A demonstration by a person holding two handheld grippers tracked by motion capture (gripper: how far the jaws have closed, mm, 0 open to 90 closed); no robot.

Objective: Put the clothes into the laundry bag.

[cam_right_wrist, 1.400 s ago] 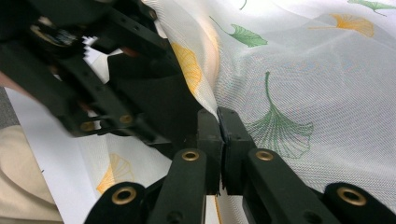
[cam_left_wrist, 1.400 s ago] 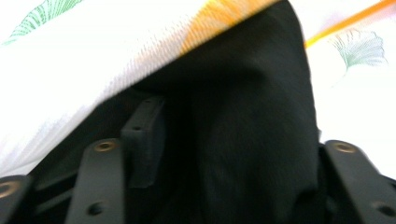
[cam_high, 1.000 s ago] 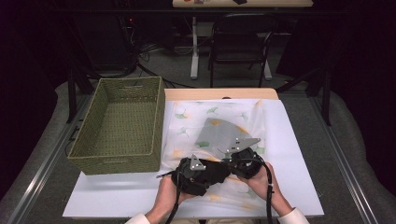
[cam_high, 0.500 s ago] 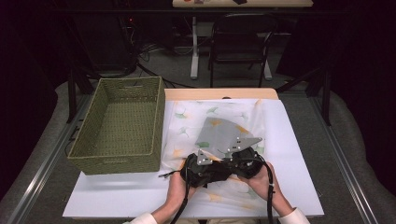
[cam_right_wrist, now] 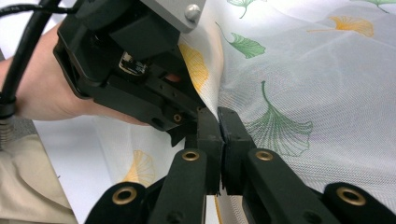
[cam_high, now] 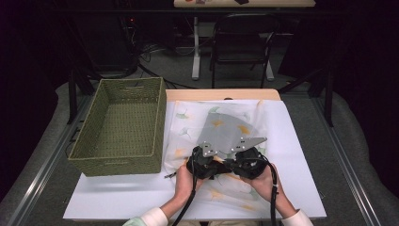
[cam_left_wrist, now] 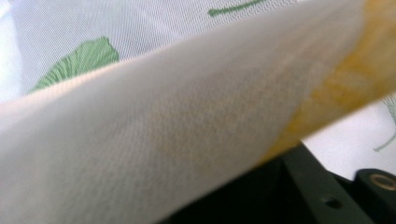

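Right gripper view: my right gripper [cam_right_wrist: 219, 122] has its jaws clamped on the cloth [cam_right_wrist: 299, 84], its edge pinched between the pads. The left gripper [cam_right_wrist: 187, 119] sits just beside it; its jaws have just been opening a little after closing, cloth draped over them, and I can't tell whether they're gripping. The cloth runs away from both hands, spread over the table [cam_high: 291, 141], the basket [cam_high: 122, 127] off to the left. Since a second ago, my left hand has slid in toward the right.
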